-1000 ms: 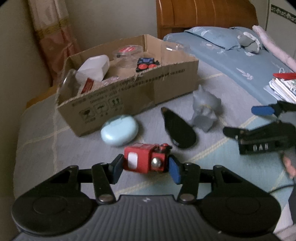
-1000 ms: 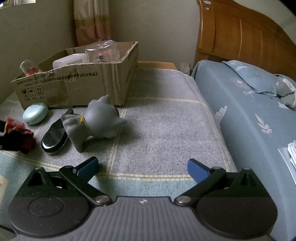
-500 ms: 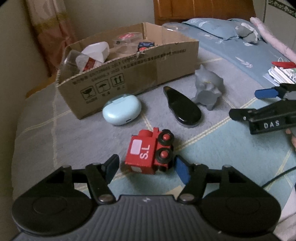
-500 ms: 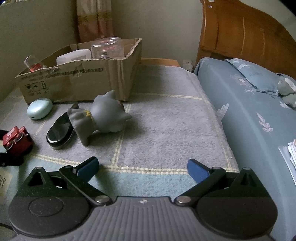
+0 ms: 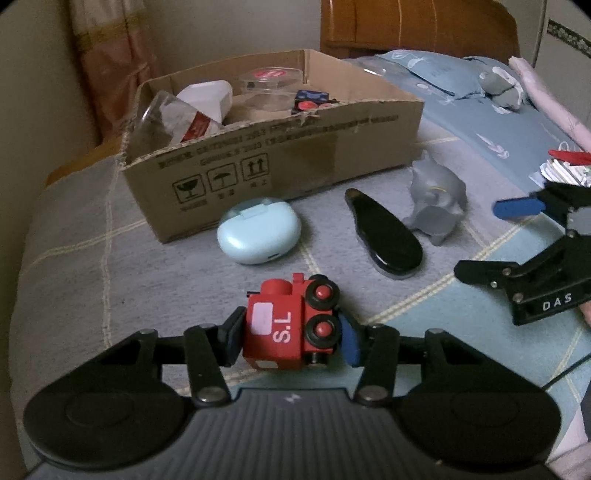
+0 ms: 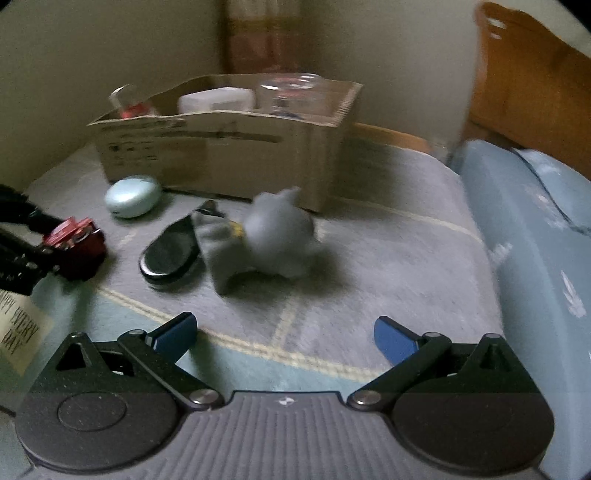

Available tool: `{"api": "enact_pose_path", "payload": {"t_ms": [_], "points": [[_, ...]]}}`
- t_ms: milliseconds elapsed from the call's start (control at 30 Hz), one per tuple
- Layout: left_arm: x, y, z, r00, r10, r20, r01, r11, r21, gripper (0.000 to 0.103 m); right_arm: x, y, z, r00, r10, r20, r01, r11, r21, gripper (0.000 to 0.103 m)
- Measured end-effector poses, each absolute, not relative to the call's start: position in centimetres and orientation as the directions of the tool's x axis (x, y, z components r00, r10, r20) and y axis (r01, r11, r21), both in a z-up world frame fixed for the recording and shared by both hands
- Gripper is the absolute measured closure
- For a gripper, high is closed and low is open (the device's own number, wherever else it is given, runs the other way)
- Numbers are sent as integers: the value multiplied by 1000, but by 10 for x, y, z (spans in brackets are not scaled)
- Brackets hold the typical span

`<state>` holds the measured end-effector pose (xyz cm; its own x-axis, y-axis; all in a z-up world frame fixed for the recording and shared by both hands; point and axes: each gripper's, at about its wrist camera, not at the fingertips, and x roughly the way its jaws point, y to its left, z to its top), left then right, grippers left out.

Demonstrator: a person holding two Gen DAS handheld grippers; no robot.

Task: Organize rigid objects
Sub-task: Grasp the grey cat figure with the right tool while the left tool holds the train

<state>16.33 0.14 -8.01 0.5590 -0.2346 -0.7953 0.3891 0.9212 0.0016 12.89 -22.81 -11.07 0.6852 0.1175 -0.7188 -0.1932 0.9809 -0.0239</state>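
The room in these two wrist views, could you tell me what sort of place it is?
Most likely a bedroom: a wooden headboard, a blue pillow on blue bedding, and a curtain in the corner.

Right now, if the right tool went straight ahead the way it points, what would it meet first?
Probably the grey cat-shaped figurine lying on the grey checked blanket; the open right tool is empty, though blur leaves depth uncertain.

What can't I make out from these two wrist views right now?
- Cardboard box floor, both views: the near wall and the items piled inside hide it.
- Grey figurine, right wrist view: motion blur smears its details.
- Red toy train, left wrist view: the sides under the left gripper pads are covered.
- Right gripper, left wrist view: cut off by the right edge.
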Motion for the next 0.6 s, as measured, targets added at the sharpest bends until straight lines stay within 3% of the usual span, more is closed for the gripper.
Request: {"api": "enact_pose_path", "payload": {"t_ms": [600], "points": [[168, 2, -81, 562, -240, -791, 392, 920, -1, 50, 182, -220, -108, 630, 240, -739, -393, 919, -36, 0]]}}
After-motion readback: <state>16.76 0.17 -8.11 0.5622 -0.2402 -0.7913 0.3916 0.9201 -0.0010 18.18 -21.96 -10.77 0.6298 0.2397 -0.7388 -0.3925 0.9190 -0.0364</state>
